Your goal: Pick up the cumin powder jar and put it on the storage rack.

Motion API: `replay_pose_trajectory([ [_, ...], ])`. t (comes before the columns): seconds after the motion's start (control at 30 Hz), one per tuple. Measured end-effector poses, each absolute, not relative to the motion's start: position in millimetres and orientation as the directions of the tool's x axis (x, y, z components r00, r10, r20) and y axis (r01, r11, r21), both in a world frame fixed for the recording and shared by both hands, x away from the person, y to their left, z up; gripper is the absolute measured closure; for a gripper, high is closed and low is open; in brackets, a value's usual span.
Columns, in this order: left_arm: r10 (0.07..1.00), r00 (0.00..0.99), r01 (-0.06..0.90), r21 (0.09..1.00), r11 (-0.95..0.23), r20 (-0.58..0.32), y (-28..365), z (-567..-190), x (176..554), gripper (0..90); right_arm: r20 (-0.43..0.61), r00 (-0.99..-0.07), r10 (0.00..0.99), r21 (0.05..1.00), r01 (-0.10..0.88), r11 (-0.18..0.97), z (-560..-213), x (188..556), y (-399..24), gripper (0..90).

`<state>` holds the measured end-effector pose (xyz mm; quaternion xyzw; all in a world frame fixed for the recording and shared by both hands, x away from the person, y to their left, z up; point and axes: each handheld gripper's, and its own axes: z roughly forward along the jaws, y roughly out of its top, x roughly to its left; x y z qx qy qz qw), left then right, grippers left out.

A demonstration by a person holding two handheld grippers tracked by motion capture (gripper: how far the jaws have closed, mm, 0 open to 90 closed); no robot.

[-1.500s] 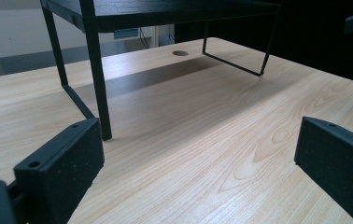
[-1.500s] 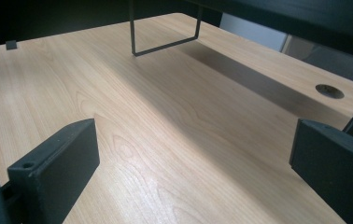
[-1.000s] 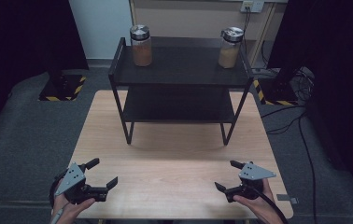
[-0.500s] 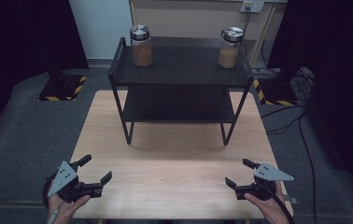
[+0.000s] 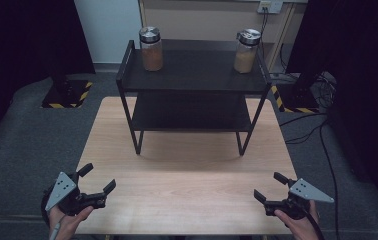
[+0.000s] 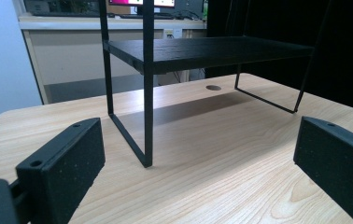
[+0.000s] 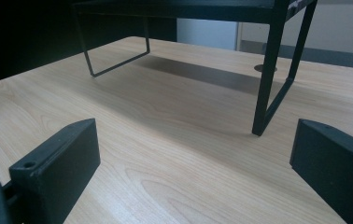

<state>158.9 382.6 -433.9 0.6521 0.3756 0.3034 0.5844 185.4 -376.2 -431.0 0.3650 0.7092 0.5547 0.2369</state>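
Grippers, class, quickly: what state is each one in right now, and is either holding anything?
Left gripper: open, jaws wide apart, holding nothing, above the table.
Right gripper: open, jaws wide apart, holding nothing.

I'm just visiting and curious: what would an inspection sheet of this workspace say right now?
Surface: light wooden table, bare in front of the rack.
Job's things: black two-tier rack; left jar and right jar upright on its top shelf, far apart.
Clutter: nothing seen.
Grippers: left gripper and right gripper open, holding nothing, at the table's near corners.
Cables: black cables on the floor to the right.
Surroundings: dark curtains, grey floor, striped floor plates.
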Motion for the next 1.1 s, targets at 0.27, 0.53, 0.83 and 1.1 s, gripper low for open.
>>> replay_pose_trajectory([
  [0.27,0.824,0.565,0.126,0.991,-0.044,-0.035,383.2,-432.8,164.6,0.9,0.024,-0.665,0.746,0.966,0.207,0.153,-430.2,191.6,-369.1,1.5],
  [0.53,0.816,0.577,0.119,0.992,-0.044,-0.032,382.9,-432.7,164.0,0.9,0.022,-0.674,0.738,0.973,0.183,0.137,-430.7,187.7,-368.6,1.5],
  [0.83,0.815,0.579,0.119,0.992,-0.049,-0.029,382.7,-432.4,163.6,0.9,0.025,-0.676,0.737,0.973,0.184,0.136,-430.9,187.4,-368.9,1.7],
  [1.1,0.814,0.580,0.119,0.992,-0.050,-0.029,382.4,-432.3,163.7,1.0,0.024,-0.675,0.738,0.973,0.185,0.137,-431.2,187.6,-369.7,1.8],
])
